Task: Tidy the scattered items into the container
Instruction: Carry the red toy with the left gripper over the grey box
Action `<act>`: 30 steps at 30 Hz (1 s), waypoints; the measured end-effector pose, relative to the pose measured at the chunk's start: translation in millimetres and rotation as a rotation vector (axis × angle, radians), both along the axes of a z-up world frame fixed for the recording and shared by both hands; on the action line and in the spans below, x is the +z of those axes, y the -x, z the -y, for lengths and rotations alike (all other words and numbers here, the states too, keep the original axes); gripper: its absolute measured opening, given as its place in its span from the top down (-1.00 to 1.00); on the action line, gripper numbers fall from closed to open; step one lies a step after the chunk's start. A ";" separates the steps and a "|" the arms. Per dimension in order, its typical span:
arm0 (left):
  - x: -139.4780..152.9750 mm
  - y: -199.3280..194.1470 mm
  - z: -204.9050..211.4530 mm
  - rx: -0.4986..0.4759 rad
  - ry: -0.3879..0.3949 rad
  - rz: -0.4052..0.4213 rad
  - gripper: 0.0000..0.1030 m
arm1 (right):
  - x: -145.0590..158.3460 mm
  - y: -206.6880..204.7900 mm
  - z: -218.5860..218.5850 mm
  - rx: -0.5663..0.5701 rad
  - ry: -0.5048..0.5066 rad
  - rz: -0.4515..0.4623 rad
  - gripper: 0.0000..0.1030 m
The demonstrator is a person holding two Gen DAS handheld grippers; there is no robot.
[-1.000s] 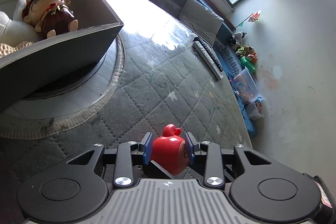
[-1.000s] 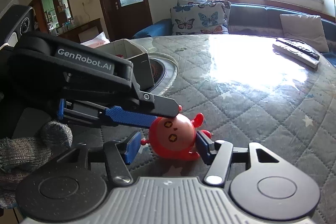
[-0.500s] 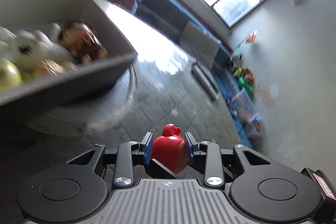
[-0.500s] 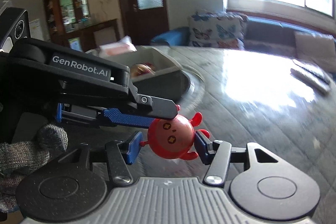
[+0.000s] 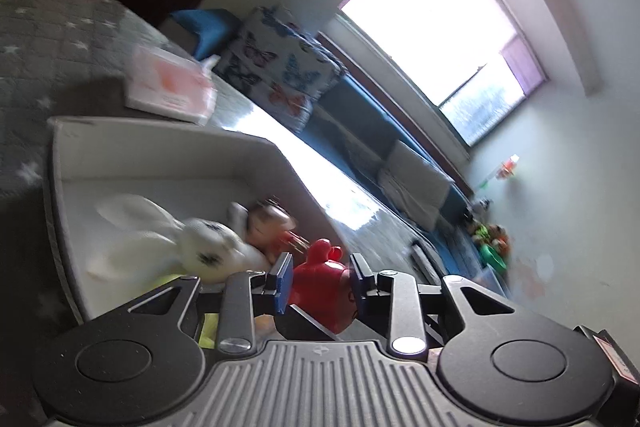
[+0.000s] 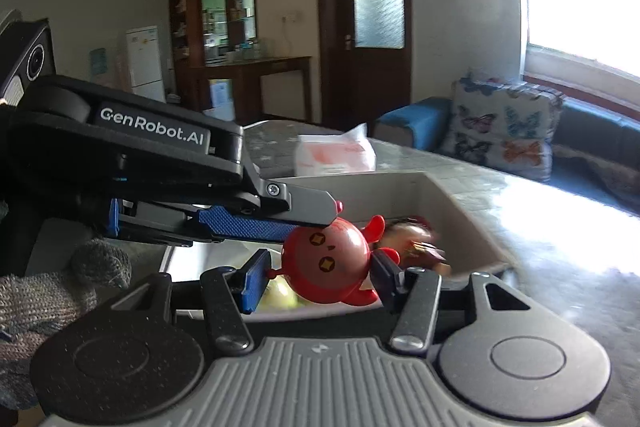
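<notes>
1. Right wrist view: "GenRobot.AI" is printed on my left gripper [image 6: 316, 227].
2. My left gripper's jaws are closing on the red toy [image 6: 326, 269]; my right gripper [image 6: 316, 277] also clamps it.
3. I hold the toy above the grey container [image 6: 448, 195], over its near edge.

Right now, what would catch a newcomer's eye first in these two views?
The round red toy, sitting between the fingers of both grippers at once, above the grey container. The left gripper is closing on it. Next, the white plush rabbit already lying in that container, beside a brown doll.
</notes>
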State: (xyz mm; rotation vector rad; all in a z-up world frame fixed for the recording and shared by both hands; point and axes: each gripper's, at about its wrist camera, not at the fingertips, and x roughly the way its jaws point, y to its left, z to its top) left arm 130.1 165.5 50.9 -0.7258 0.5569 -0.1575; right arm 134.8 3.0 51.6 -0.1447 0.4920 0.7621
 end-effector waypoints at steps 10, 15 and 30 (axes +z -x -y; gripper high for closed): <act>-25.6 -23.6 -33.7 0.052 -0.008 -0.061 0.37 | -21.1 -28.5 -37.1 0.058 0.022 -0.056 -0.05; -35.5 -24.9 -37.0 0.063 -0.007 -0.090 0.37 | -29.9 -27.9 -38.1 0.053 0.034 -0.063 -0.05; -11.9 5.3 -21.2 0.108 -0.137 -0.062 0.37 | -19.2 -2.9 -30.0 0.034 0.017 -0.037 -0.43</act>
